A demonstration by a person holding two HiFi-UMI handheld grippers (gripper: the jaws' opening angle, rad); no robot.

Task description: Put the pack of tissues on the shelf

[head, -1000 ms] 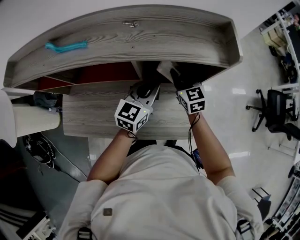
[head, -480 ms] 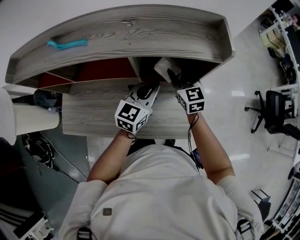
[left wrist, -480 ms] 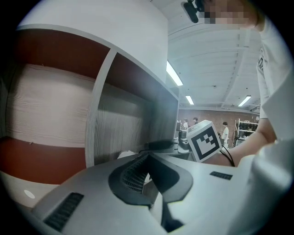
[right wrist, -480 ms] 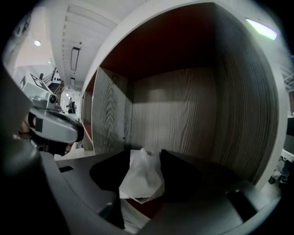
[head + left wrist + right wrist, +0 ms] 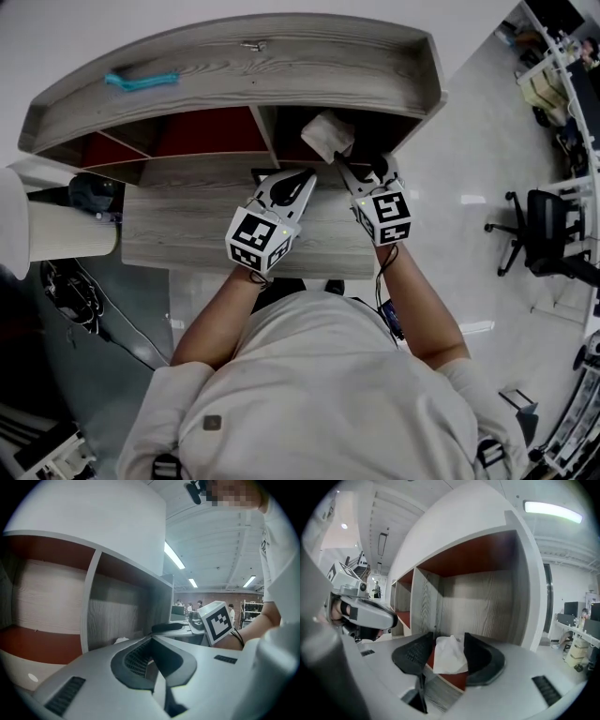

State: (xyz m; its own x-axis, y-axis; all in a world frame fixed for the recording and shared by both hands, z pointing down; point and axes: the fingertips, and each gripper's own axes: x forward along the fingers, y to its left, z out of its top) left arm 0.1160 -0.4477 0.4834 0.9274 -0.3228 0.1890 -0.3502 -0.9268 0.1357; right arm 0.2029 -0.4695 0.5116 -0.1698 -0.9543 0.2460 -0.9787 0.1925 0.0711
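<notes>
Showing, from the left, the left gripper [image 5: 305, 176] [image 5: 151, 641] with jaws together and empty, then, at upper centre of the head view, the soft, crinkled white pack of tissues [image 5: 326, 136] [image 5: 450, 656] lying on the red floor of the grey wood-grain shelf [image 5: 234, 66] [image 5: 487, 606]. The jaws of the right gripper [image 5: 354, 171] [image 5: 449, 641] have just been opening and stand apart either side of the pack without pressing it; we judge that only drawing back remains.

no readable text, labels, brands or numbers anywhere in view.

Tissue pack [image 5: 327, 136] in R compartment of shelf [image 5: 281, 66], at 11 o'clock frm R gripper [image 5: 361, 172]; L gripper [image 5: 302, 178] at R's 9 o'clock, both over desk [image 5: 169, 234].
</notes>
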